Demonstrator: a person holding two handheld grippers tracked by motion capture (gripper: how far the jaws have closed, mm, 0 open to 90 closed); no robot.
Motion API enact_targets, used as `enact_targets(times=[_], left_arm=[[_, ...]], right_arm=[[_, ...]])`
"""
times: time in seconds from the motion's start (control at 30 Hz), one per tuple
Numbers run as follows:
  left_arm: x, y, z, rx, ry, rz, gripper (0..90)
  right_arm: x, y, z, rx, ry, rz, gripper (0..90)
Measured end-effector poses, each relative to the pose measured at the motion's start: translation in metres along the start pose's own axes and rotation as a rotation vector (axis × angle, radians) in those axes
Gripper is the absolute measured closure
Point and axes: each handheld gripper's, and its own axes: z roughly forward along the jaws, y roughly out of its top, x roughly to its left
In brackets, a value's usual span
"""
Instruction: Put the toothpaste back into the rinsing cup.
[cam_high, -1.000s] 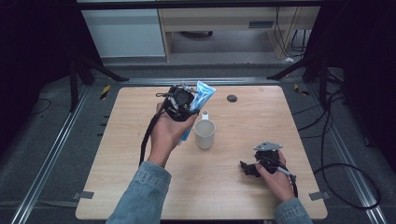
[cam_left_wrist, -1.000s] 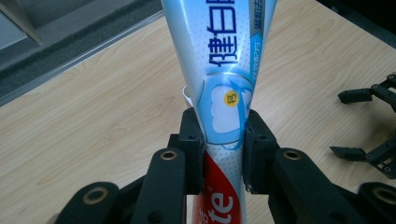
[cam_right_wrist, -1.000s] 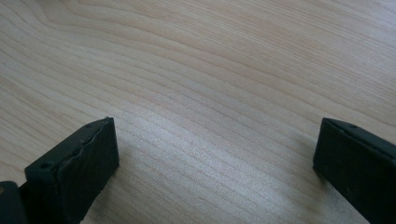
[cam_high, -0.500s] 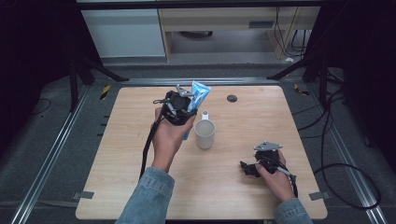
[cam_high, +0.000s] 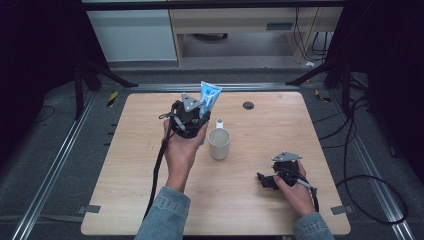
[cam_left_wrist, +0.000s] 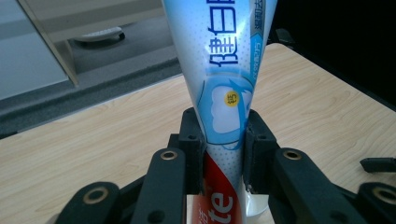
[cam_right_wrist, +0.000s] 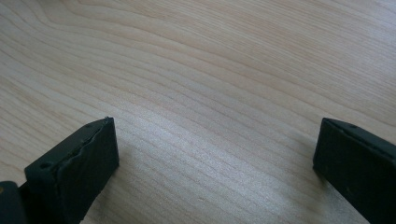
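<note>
My left gripper (cam_high: 199, 119) is shut on a toothpaste tube (cam_high: 210, 95), blue and white with a red band lower down. In the left gripper view the tube (cam_left_wrist: 224, 93) stands between the black pads, and the left gripper (cam_left_wrist: 223, 149) pinches it at the waist. The flat blue end points up and away. Its white cap (cam_high: 219, 122) hangs just over the far rim of a white mug (cam_high: 219, 143) at the table's middle. At the front right my right gripper (cam_high: 264, 180) rests on the wood, and in its own view the right gripper (cam_right_wrist: 215, 154) is open with nothing between its jaws.
The light wooden table (cam_high: 125, 165) has a small dark round spot (cam_high: 248, 105) near its far edge. Metal rails run along both sides. White cabinets (cam_high: 135, 35) stand beyond the table, and cables (cam_high: 360, 165) trail on the floor at right.
My left hand has drifted slightly left and turned the tube, so its blue end stands more upright and the white cap now shows above the mug. The right gripper has not moved.
</note>
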Motion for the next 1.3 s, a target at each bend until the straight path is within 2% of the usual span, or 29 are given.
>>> enact_targets(times=[0.1,0.23,0.53,0.57,0.7,0.87,1.0,1.17,1.3], left_arm=[[-0.003,0.000,0.003,-0.021,0.011,0.012,72.7],[-0.001,-0.004,0.006,-0.049,0.011,-0.013,72.7],[-0.003,0.002,-0.006,-0.119,0.025,-0.014,72.7],[-0.002,0.003,-0.006,-0.120,0.034,-0.001,72.7],[-0.003,0.003,-0.004,-0.144,0.045,-0.008,72.7],[-0.005,0.000,0.004,-0.149,0.042,-0.020,72.7],[-0.006,-0.004,0.009,-0.181,0.036,-0.034,72.7],[-0.010,-0.005,0.013,-0.199,0.040,-0.030,72.7],[-0.010,-0.006,0.016,-0.223,0.035,-0.058,72.7]], right_arm=[[0.000,0.000,0.000,0.000,0.000,0.001,0.4],[0.000,0.000,0.000,0.000,0.000,0.001,0.4],[0.000,0.000,0.000,0.000,0.001,-0.002,0.4],[0.000,0.000,0.000,0.000,0.000,-0.003,0.4],[0.000,0.000,0.000,0.001,0.000,-0.005,0.4],[0.000,0.000,0.000,0.000,0.000,-0.002,0.4],[0.000,0.000,0.000,0.000,0.001,0.000,0.4],[0.000,0.000,0.000,0.000,-0.001,0.000,0.4],[0.000,0.000,0.000,0.001,0.000,0.000,0.4]])
